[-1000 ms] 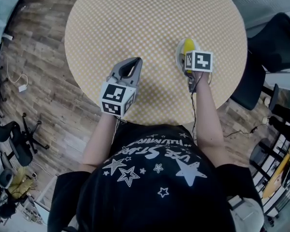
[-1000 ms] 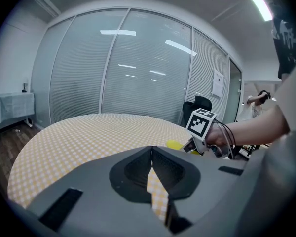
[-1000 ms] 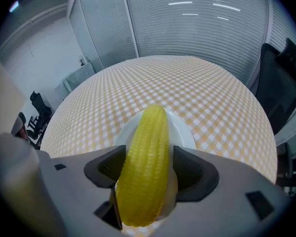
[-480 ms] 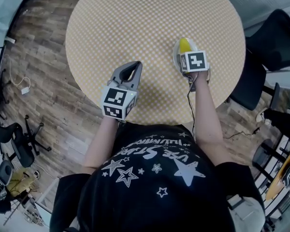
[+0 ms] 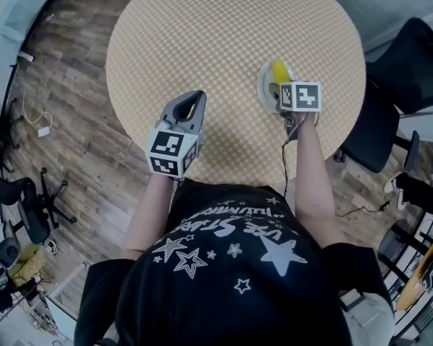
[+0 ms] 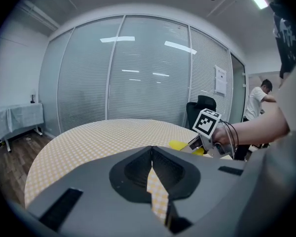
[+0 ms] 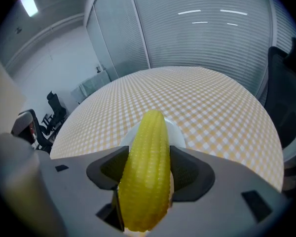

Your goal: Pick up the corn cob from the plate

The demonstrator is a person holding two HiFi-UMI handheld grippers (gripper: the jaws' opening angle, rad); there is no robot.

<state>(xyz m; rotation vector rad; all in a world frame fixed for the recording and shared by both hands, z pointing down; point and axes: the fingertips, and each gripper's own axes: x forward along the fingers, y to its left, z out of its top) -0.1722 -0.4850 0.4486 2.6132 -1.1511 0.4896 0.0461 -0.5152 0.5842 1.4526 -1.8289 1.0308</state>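
Note:
A yellow corn cob (image 7: pixel 147 172) lies lengthwise between the jaws of my right gripper (image 7: pixel 148 152), which is shut on it. Both pads touch its sides. Its far tip reaches over the small white plate (image 7: pixel 173 130). In the head view the corn cob (image 5: pixel 278 71) and plate (image 5: pixel 263 85) are at the right side of the round yellow-checked table (image 5: pixel 224 27), with the right gripper (image 5: pixel 279 86) over them. My left gripper (image 5: pixel 195 98) hovers over the table's near edge, shut and holding nothing. The left gripper (image 6: pixel 151 149) view shows the corn cob (image 6: pixel 180 145) off to its right.
A black office chair (image 5: pixel 411 56) stands right of the table, and another chair (image 5: pixel 22 215) is on the wooden floor at the left. A glass wall with blinds (image 6: pixel 138 73) lies beyond the table. A person (image 6: pixel 259 98) stands far off at the right.
The right gripper has stayed at the plate, tilting slightly with the corn between its jaws. The left gripper has crept a little farther over the table edge.

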